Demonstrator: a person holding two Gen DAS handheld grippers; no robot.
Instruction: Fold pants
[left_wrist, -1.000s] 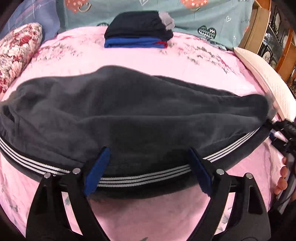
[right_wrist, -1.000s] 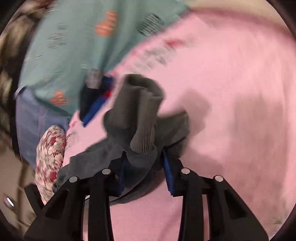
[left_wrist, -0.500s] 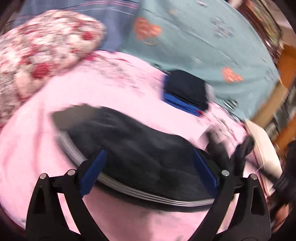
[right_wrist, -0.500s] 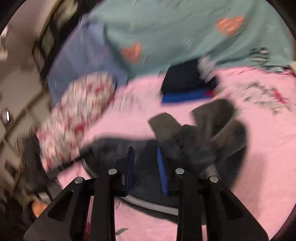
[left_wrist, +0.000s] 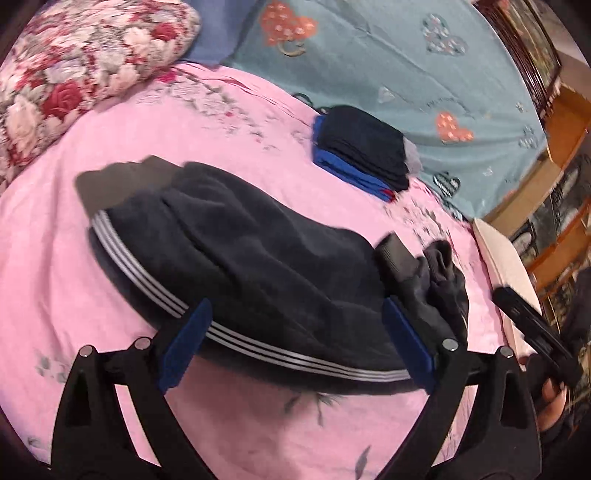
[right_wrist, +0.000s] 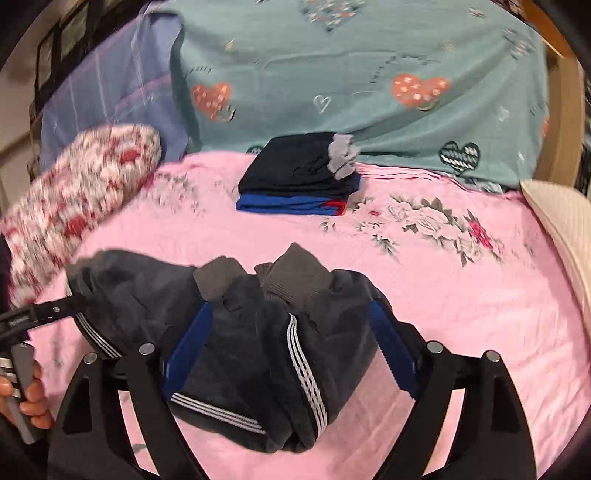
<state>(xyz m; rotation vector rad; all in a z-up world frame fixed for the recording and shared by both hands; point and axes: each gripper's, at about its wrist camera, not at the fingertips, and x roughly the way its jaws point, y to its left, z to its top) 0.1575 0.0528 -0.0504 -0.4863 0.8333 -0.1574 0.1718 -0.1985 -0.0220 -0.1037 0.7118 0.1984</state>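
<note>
Grey fleece pants lie on the pink bed, leg half doubled back so both ribbed cuffs sit on top near the waist end. White side stripes run along the near edge. Right tool is opening, pads either side of the folded bundle but not pressing it, nothing gripped. Left tool stands wide, empty, straddling the striped edge further along.

Step in hand, as I judge it: release after the first fold, then set up the next. To do it well: lift the right tool clear without dragging the cuffs, which sit loose and bunched. Square the cuffs to the waistband first. Pinch both layers at the fold corners, one tool each, and carry over evenly. Folded stack waits at the far side, well apart.
</note>
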